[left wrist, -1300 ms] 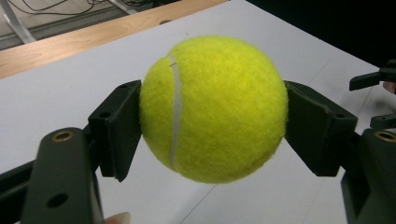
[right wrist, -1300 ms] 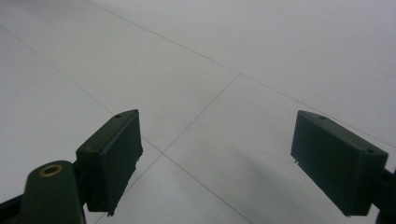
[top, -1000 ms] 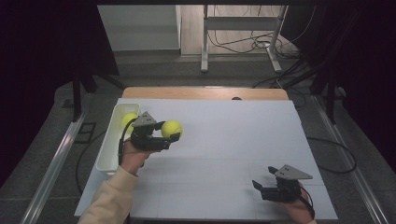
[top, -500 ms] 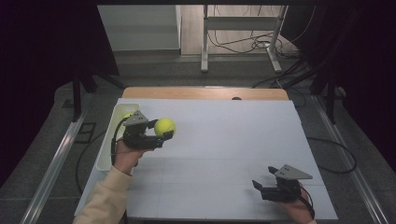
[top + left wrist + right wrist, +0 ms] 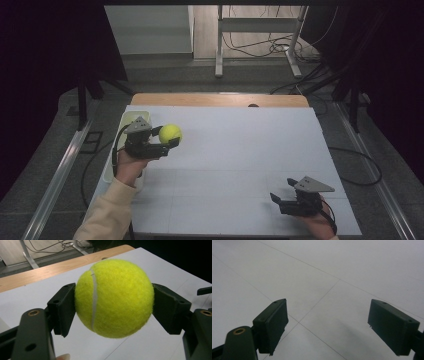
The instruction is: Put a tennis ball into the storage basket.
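The left gripper (image 5: pixel 113 302) clamps a fuzzy yellow-green tennis ball (image 5: pixel 114 298), white seam running upright. A ball has no long axis. The right gripper (image 5: pixel 328 327) stands open over the white table (image 5: pixel 342 270).

The white table top (image 5: pixel 240 165) is lit evenly from above in the high view, while the room at the left and right sides is left very dark. The yellow ball (image 5: pixel 115 297) is seen sharp and bright in the left gripper view, with its fuzz clear and a shadow under it. In the right gripper view a soft grey shadow is cast on the table between the black jaws, and no glare or blur is seen.
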